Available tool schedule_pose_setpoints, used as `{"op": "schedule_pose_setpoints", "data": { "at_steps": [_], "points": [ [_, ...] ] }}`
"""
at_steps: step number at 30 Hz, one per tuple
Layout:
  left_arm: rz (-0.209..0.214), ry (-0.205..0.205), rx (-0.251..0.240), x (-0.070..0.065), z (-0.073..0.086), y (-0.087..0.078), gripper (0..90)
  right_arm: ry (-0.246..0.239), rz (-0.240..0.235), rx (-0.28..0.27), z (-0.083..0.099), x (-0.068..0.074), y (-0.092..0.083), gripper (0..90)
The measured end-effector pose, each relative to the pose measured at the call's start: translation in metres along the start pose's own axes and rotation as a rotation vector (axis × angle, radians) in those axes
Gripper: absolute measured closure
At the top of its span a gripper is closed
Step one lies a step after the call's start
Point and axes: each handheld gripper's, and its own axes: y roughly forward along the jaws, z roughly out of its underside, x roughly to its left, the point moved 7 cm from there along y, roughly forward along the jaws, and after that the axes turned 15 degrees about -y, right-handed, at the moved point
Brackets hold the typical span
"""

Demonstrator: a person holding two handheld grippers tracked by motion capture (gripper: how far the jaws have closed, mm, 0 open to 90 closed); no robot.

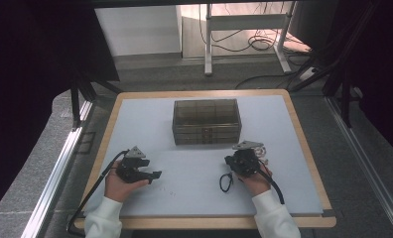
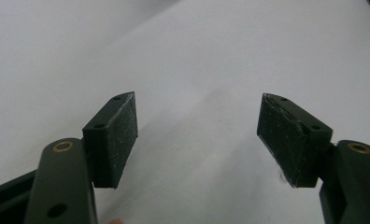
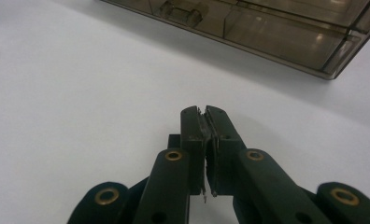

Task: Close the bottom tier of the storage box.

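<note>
A smoky see-through box (image 1: 207, 121) with inner compartments and a lid stands at the middle of the white table mat (image 1: 184, 198). My left gripper (image 1: 156, 174) rests low at the front left, held by a hand in a white sleeve. Its jaws stand wide open over bare mat (image 2: 197, 135), with nothing between the pads (image 2: 122, 135). My right gripper (image 1: 233, 159) is at the front right, just short of the box's front right corner. In the right gripper view its jaws (image 3: 205, 112) are pressed together with nothing visible between them, and the box (image 3: 267, 32) lies just ahead.
A small black loop (image 1: 226, 182) lies on the mat just left of the right hand. A small pale tangle (image 1: 262, 152) sits beside the right gripper. The mat has a wooden rim (image 1: 303, 144). Beyond the table are a desk frame and cables on the floor.
</note>
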Motion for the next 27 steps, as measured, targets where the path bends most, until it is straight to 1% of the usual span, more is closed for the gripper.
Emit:
{"op": "schedule_pose_setpoints", "data": {
  "at_steps": [1,6,7,8,10,12,13,15,17,18,19,22,23,25,27],
  "points": [
    [0.000,0.000,0.000,0.000,0.000,0.000,29.3,0.006,0.001,-0.008,0.000,-0.001,-0.002,85.7],
    [-0.001,0.003,-0.003,0.001,0.000,-0.002,29.3,0.002,-0.002,-0.010,0.002,-0.001,-0.004,83.4],
    [0.001,0.002,-0.005,0.001,0.000,-0.002,29.3,-0.006,0.001,-0.009,0.004,-0.002,-0.006,74.5],
    [0.001,-0.002,-0.006,0.001,0.001,-0.002,29.3,-0.006,0.001,-0.009,0.004,-0.002,-0.006,74.5],
    [-0.001,-0.007,-0.006,0.002,0.001,-0.002,29.3,-0.016,0.006,-0.013,0.006,-0.003,-0.008,62.5],
    [0.000,-0.006,-0.010,0.003,0.001,-0.003,29.3,-0.016,0.026,-0.015,0.008,-0.006,-0.011,52.5],
    [0.000,-0.006,-0.010,0.003,0.001,-0.003,29.3,-0.016,0.026,-0.015,0.008,-0.006,-0.011,52.5],
    [0.000,-0.006,-0.011,0.003,0.000,-0.003,29.3,-0.013,0.037,-0.025,0.009,-0.009,-0.014,46.0],
    [0.002,-0.008,-0.008,0.003,0.001,-0.003,29.3,-0.013,0.029,-0.030,0.010,-0.009,-0.015,42.8],
    [0.002,-0.008,-0.008,0.003,0.001,-0.003,29.3,-0.013,0.029,-0.030,0.010,-0.009,-0.015,42.8],
    [0.003,-0.007,-0.006,0.003,0.001,-0.003,29.3,-0.015,0.031,-0.034,0.010,-0.010,-0.017,39.9],
    [-0.001,-0.010,-0.008,0.003,0.002,-0.004,29.4,-0.014,0.042,-0.038,0.011,-0.011,-0.019,36.2],
    [-0.001,-0.008,-0.010,0.004,0.001,-0.004,29.4,-0.014,0.042,-0.038,0.011,-0.011,-0.019,36.2],
    [-0.003,-0.016,-0.018,0.005,0.001,-0.005,29.4,-0.011,0.050,-0.044,0.012,-0.012,-0.023,34.5],
    [-0.003,-0.020,-0.020,0.006,0.002,-0.006,29.4,-0.011,0.041,-0.046,0.013,-0.013,-0.024,33.4]
  ]
}}
